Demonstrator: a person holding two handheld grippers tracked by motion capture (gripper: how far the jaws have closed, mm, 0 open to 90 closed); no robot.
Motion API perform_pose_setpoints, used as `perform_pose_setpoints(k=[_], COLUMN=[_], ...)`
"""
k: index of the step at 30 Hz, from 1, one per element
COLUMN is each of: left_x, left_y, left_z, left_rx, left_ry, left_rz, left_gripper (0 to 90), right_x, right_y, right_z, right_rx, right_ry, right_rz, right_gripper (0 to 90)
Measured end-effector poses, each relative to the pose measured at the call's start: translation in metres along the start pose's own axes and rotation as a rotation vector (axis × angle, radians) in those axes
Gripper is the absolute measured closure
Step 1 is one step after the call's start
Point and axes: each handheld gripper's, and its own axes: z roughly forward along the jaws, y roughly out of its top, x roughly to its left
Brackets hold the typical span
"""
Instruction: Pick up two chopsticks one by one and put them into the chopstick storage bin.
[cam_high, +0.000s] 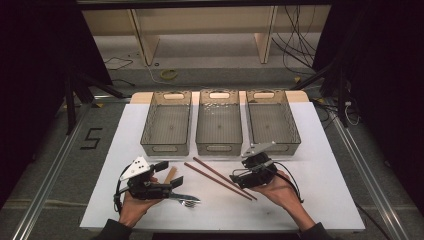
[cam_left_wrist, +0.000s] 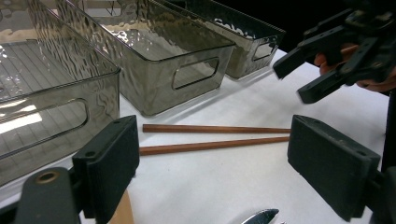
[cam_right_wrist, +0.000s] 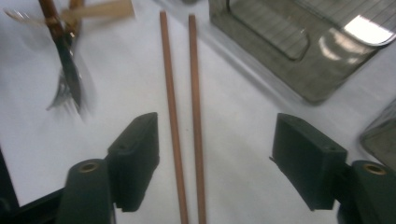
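Right gripper (cam_right_wrist: 212, 163) lowered over the two chopsticks (cam_right_wrist: 184, 116) lying side by side near the desk's front edge, jaws apart to straddle both for pickup; left gripper (cam_left_wrist: 212, 168) idle, jaws apart.

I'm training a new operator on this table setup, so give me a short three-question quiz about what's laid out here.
1. True or false: the two wooden chopsticks lie inside one of the bins.
2. How many smoky plastic bins stand in the row at the far side of the white table? A) two B) three C) four
3. In the right gripper view, what lies between the open jaws of the right tool?

Key:
1. False: they lie side by side on the table, in front of the bins.
2. B.
3. The chopsticks, with neither pad pressing on them.
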Motion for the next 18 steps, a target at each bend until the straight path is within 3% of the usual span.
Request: perform_pose_setpoints(k=[3,4,7,18], left_x=[0.0,0.0,0.0,0.0], left_y=[0.0,0.0,0.0,0.001], left_z=[0.0,0.0,0.0,0.0], left_rx=[-0.001,-0.001,-0.002,-0.006], left_ry=[0.0,0.0,0.0,0.003], left_rz=[0.001,0.001,0.003,0.0], left_gripper=[16.3,16.3,16.3,16.3], right_x=[-0.001,-0.001,0.0,0.0], right_y=[0.003,0.006,0.01,0.022], right_z=[0.007,0.013,0.022,0.047], right_rx=[0.043,0.095,0.146,0.262], right_ry=[-0.002,0.002,0.008,0.028], right_rz=[-0.014,-0.021,-0.033,-0.078], right_gripper=[38.9,40.7,43.8,58.6])
